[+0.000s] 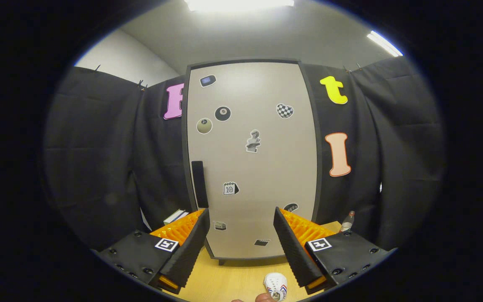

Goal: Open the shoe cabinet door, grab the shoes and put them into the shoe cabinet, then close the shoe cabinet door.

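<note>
One door handle [199, 184] sits left on the shut shoe cabinet [252, 159]; gripper [241, 218], fingers apart and empty, should close squarely on it.

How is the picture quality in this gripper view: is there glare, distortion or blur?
Gripper view: the ceiling light is blown out to white; fisheye distortion bows the straight edges of the shoe cabinet door outward; the door's stickers look sharp; the open gripper frames the door, and the shoe lies low between its fingers.
</note>
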`<state>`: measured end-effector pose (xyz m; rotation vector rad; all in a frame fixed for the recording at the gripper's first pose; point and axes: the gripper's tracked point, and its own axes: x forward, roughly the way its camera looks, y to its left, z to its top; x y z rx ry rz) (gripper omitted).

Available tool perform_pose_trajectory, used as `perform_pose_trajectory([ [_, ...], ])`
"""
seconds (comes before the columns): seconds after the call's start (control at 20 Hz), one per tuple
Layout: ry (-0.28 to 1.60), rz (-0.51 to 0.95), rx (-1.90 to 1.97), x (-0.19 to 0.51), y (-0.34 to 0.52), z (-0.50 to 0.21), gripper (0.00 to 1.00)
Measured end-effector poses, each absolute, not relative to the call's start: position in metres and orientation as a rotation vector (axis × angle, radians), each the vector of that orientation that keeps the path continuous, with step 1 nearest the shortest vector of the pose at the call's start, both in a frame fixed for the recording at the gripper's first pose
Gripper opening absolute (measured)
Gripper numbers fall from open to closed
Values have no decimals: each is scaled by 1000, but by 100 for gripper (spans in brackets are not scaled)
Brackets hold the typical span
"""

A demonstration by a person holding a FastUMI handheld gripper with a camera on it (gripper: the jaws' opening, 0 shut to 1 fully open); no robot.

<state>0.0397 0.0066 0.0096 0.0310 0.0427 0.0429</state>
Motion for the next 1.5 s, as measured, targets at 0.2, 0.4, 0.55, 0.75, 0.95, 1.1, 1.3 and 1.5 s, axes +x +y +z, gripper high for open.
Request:
perform_pose_trajectory([
  [0.2, 37, 78, 21, 80, 39, 17, 96],
  [0.4, 61, 124, 29, 119, 72, 17, 97],
  [0.55, 62, 140, 8, 148, 92, 16, 96],
  [0.75, 71, 125, -19, 181, 106, 9, 96],
  [0.95, 110, 98, -15, 212, 108, -5, 96],
  [1.1, 148, 79, -30, 224, 109, -18, 96],
  [1.3, 127, 76, -71, 226, 118, -21, 96],
  [1.5, 184, 74, 17, 226, 115, -31, 49],
])
